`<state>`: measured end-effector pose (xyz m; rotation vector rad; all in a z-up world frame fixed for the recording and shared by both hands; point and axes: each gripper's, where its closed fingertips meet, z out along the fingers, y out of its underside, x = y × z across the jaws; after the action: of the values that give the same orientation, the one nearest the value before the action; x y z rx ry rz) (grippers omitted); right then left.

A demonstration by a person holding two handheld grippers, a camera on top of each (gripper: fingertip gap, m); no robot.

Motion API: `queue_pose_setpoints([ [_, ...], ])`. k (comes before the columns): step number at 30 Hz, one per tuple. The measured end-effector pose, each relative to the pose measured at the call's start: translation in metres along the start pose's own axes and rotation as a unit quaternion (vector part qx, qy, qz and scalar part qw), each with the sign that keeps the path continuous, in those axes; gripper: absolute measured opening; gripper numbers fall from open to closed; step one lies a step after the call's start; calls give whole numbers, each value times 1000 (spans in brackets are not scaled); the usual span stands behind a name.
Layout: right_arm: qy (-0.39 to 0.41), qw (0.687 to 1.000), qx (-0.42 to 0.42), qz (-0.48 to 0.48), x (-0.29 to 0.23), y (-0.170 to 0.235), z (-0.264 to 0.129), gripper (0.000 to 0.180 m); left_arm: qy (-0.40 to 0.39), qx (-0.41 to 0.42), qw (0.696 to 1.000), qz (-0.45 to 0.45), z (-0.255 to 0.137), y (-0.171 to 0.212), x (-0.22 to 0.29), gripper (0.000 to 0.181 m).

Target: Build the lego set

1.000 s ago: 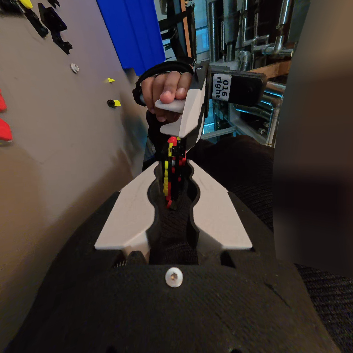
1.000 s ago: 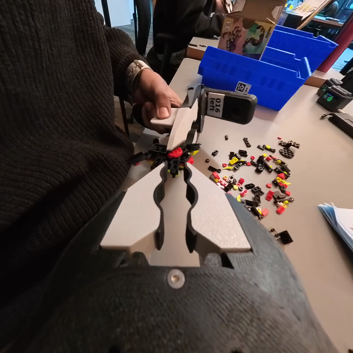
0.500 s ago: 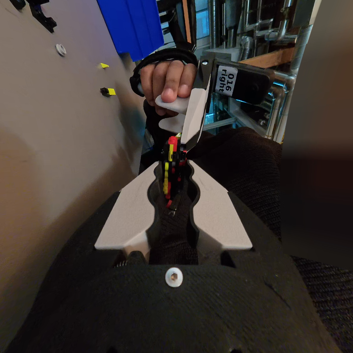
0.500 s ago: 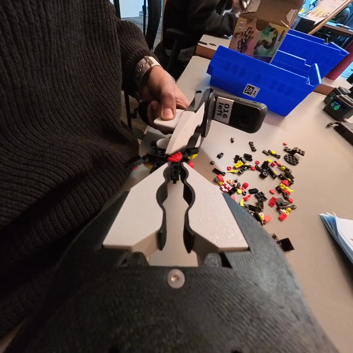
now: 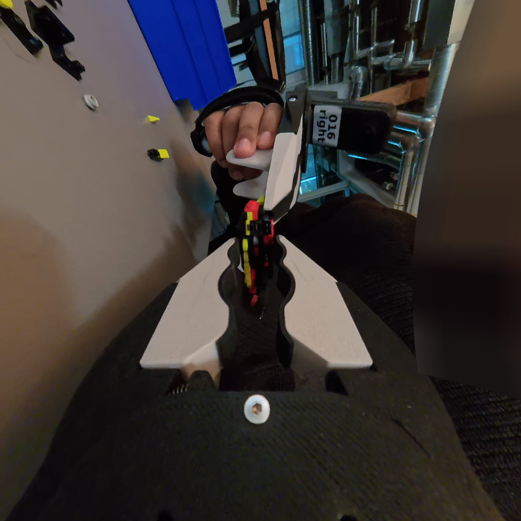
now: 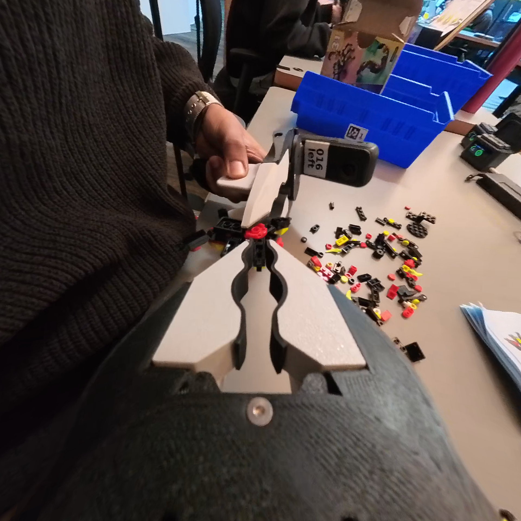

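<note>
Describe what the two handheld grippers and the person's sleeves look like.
Each gripper, left gripper and right gripper, has light grey wedge-shaped fingers with wavy black inner pads on a black textured body and carries a labelled black camera. Dark ribbed knit sleeve; studded wristband.

Beige table (image 6: 439, 197), scattered lego pieces (image 6: 375, 262)

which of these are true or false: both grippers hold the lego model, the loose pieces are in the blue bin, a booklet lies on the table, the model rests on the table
1. Both grippers hold the model: true; the left gripper and the right gripper are each shut on it.
2. The loose pieces are in the blue bin: false; they are scattered on the table.
3. A booklet lies on the table: true.
4. The model rests on the table: false; it is held up between the grippers.
</note>
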<state>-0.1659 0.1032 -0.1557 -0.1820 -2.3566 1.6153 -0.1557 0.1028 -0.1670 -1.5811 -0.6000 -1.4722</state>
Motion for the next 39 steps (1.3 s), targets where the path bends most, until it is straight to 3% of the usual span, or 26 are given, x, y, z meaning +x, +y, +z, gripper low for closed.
queue_pose_setpoints([
  [6, 39, 999, 4, -11, 10, -1, 1, 8, 0, 31, 999, 8, -6, -9, 1, 22],
  [8, 54, 998, 6, -15, 15, -1, 0, 25, 5, 24, 1000, -3, -6, -7, 0, 21],
  [11, 41, 999, 12, 2, 13, -1, 0, 31, 14, 13, 1000, -8, -4, -3, 1, 22],
  [14, 6, 999, 10, 36, 6, 0, 3, 30, 19, -1, 1000, -8, -2, 1, 3, 21],
  [17, -15, 998, 7, 55, 1, 1, 3, 19, 22, -4, 1000, -9, -1, 2, 4, 22],
  [39, -10, 999, -9, 49, 0, 3, 3, 13, 14, -19, 1000, 2, 0, 6, 4, 21],
])
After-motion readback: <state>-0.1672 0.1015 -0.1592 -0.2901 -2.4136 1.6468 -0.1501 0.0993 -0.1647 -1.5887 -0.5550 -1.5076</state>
